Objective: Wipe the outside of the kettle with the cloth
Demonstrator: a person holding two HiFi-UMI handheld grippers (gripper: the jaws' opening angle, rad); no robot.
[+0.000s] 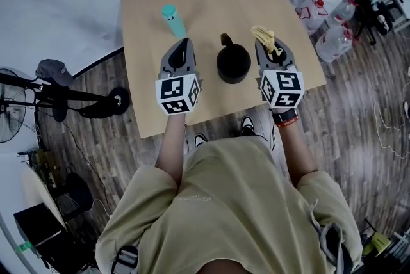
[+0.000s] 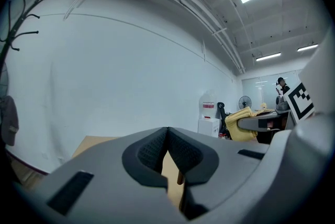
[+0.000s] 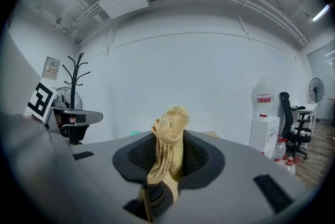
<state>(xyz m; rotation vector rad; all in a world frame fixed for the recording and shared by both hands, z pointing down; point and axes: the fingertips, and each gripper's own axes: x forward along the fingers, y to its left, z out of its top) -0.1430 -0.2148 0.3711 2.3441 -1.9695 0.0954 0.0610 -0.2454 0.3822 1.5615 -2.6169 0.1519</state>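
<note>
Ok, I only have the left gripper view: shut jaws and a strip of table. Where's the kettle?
Observer: The head view shows the black kettle on the table, between the left gripper and the right gripper.
Operator: Does the right one have the cloth properly?
Observer: Yes. The right gripper view shows its jaws shut on the bunched yellow cloth.
Operator: Anything else on the table?
Observer: A teal bottle stands beyond the left gripper, to the kettle's left.
</note>
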